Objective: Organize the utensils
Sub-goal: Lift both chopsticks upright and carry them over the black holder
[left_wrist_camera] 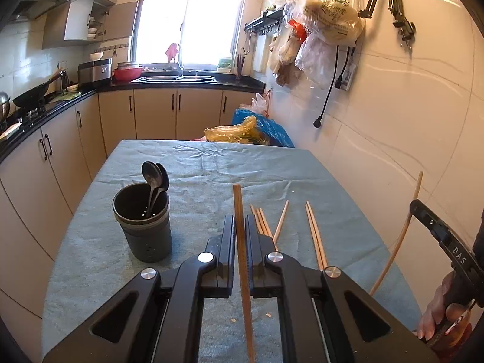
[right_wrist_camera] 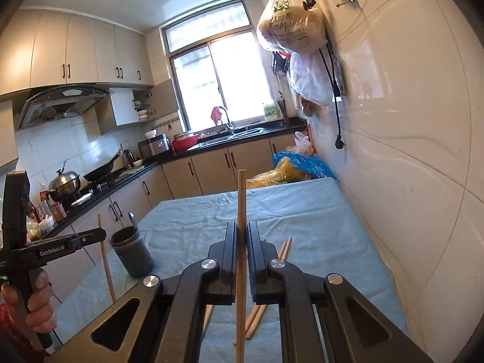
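Nearest the lens, the left gripper [left_wrist_camera: 240, 224] is clenched on a darker brown chopstick [left_wrist_camera: 239, 211], which runs lengthwise between its jaws and pokes out past the tips toward the holder [left_wrist_camera: 143, 224]. Held that way, along the fingers, the stick probably can be tipped straight into the cup's mouth. The right gripper [right_wrist_camera: 242, 230] likewise grasps a pale chopstick [right_wrist_camera: 241, 199], its upper end standing well above the jaws; in the left wrist view that same stick shows far right of the holder, beside the person's hand [left_wrist_camera: 441, 311].

To the right of the holder, more loose chopsticks [left_wrist_camera: 314, 236] lie flat on the blue-clothed counter [left_wrist_camera: 211, 166], fanned in small groups, so the sorting looks partly done. The dark holder stands upright on the counter, left of both held sticks, with spoons [left_wrist_camera: 155, 175] already leaning inside, bowls up. That suggests it is the collecting spot for everything.

Beyond the holder, past the counter's far edge, sit plastic bags [left_wrist_camera: 242, 130], and further off the sink [left_wrist_camera: 181, 77] under the window.
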### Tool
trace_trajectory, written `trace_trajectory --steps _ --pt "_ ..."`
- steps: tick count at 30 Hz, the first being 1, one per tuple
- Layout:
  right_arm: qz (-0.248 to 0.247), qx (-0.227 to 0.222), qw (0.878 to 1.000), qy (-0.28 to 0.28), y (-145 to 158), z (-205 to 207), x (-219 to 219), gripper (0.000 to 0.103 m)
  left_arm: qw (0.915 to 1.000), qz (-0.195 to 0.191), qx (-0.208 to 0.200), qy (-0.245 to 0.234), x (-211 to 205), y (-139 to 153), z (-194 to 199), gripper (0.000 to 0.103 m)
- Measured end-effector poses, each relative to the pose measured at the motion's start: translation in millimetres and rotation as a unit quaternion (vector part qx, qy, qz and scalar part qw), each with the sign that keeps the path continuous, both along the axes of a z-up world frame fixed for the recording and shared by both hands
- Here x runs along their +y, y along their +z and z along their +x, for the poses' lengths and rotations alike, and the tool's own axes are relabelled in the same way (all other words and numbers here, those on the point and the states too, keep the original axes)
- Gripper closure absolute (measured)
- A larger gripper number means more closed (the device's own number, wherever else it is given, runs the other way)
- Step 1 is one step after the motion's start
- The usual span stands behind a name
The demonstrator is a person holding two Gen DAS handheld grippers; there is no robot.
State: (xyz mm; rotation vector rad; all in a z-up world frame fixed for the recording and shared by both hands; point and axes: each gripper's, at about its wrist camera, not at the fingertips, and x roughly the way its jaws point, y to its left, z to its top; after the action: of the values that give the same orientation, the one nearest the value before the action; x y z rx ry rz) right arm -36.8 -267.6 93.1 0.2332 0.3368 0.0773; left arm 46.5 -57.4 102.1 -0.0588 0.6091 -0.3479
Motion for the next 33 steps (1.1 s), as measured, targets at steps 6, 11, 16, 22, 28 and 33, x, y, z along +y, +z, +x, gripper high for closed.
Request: trace_trajectory --steps 6,11,16,22,28,33 --pt "0.002 0.000 1.000 -0.001 1 -2 9 0.097 0.9999 -0.009 -0.003 0.012 13 6 -4 0.097" --pt "0.004 -0.003 1.000 0.003 6 2 13 0.097 0.9997 -0.014 -0.012 0.017 22 13 -7 0.097" --pt "0.017 -0.003 1.000 0.011 10 6 16 0.097 0.9994 -0.017 -0.019 0.022 31 21 -12 0.097" --pt "0.031 -0.008 0.999 0.018 18 16 25 0.097 0.9988 -0.020 -0.034 0.029 40 32 -17 0.097" --pt "0.031 -0.013 0.999 0.032 26 26 40 0.097 0.9980 -0.023 -0.046 0.036 52 47 -18 0.097" --pt "0.033 -0.018 0.998 0.048 39 40 59 0.097 0.9969 -0.031 -0.059 0.042 66 67 -18 0.097"
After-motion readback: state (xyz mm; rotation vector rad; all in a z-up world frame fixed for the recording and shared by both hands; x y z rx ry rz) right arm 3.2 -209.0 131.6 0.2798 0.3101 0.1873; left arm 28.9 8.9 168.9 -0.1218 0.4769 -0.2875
